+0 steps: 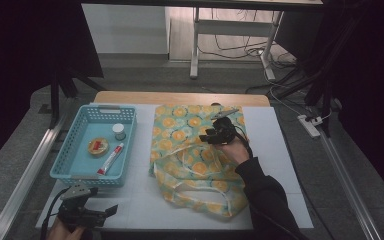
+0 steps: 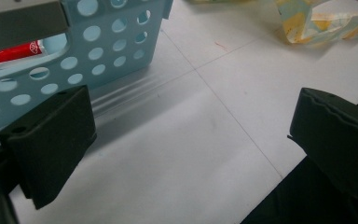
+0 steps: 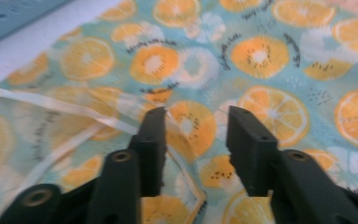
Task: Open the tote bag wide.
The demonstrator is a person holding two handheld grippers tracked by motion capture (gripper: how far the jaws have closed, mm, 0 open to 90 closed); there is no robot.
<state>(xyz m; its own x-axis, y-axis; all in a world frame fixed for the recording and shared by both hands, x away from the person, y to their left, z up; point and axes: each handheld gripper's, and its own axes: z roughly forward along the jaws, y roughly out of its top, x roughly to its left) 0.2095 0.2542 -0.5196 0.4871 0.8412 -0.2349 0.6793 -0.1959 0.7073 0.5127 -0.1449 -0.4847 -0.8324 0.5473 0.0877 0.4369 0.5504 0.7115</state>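
Nearest the camera, at about 7 o'clock on the table (image 1: 280, 150), the left gripper (image 1: 111, 210) sits low in the person's hand with its jaws spread wide over bare white tabletop, nothing between them, just off the near corner of the blue basket (image 2: 121, 56). Further in, around 1 o'clock from table centre, the right gripper (image 3: 196, 140) is down over the citrus-print cloth bag (image 1: 195, 160), which lies flat and rumpled across the middle of the table, pale handles (image 1: 200, 187) looping at the near end. Its jaws are partly apart and not pinching anything; the fabric and a thin pale edge strip (image 3: 74, 112) lie just under and beside the tips. Looks like the person's going for a grip on the bag's opening, and honestly that's where it could go sideways: thin floppy cloth like this tends to get pinched through both layers at once, so the mouth wouldn't open, or the jaws could catch only the strip and drag the whole bag across the table. Off at 9 o'clock the basket holds a red-and-white tube (image 1: 110, 159), a small round tin (image 1: 98, 146) with something red on it, and a little white-capped jar (image 1: 119, 131), all loose and apart from each other.
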